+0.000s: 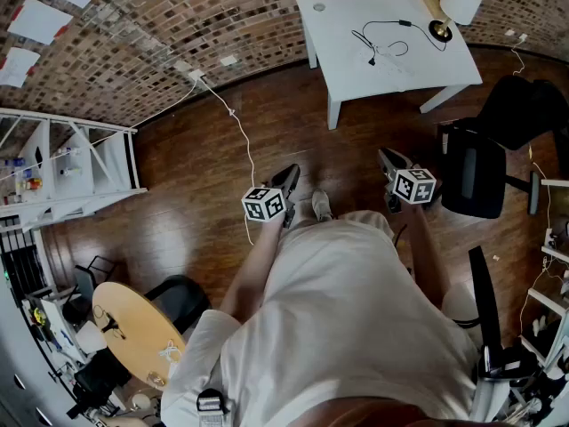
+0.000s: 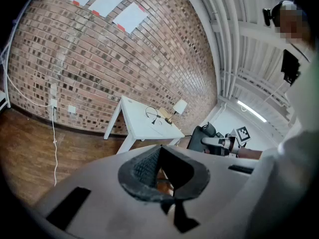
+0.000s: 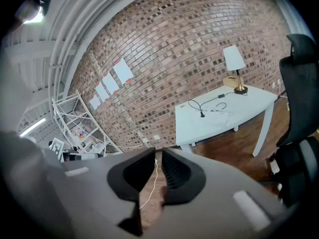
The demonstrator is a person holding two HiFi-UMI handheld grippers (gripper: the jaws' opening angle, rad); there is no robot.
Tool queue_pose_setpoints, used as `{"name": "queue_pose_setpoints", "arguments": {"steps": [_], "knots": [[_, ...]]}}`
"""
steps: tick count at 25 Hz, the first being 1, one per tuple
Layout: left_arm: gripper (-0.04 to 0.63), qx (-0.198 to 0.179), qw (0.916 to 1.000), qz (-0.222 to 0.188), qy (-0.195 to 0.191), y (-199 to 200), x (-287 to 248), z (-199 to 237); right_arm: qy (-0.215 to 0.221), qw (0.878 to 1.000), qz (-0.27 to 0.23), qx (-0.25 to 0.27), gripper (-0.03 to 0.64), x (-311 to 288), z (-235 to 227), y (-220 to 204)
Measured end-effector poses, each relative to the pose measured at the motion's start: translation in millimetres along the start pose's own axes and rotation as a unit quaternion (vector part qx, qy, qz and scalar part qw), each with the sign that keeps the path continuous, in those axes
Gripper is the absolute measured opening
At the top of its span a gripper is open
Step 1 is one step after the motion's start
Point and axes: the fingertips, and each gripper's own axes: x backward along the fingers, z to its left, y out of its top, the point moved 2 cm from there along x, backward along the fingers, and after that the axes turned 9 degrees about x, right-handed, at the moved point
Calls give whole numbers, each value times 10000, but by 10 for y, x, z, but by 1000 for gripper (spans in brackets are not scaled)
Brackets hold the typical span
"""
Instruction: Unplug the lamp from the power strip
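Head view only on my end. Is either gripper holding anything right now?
Observer: No. On the left gripper the fingers meet at the tips, with nothing between them.
Operator: Right one?
Observer: On the right gripper the fingers stand a narrow gap apart, also empty.
Operator: Is the lamp upright? It looks odd from above.
Observer: Yes. The right gripper view shows it standing on its brass base, shade on top.

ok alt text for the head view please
Seen from above, a person in a white shirt holds the left gripper and right gripper over a wooden floor, facing a white table with a lamp and a black cord.
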Motion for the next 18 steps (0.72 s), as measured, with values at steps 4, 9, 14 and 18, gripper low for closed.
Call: {"name": "queue_pose_setpoints", "arguments": {"steps": [4,9,14,18], "knots": [[5,-199,9997,131,98,142,-55,197,-173,9994,-271,-126,34,-123,-76,192],[5,-251,9997,55,37,362,-160,217,-296,9992,-244,-109,34,-139,-218,278],[5,-119,9999,21,-100,469,-398,180,-479,9983,-323,-80,35,-129,-453,457],[5,-227,9992,223,-224,470,-599,79,-483,9982,-338,-65,35,-184,-597,604]]}}
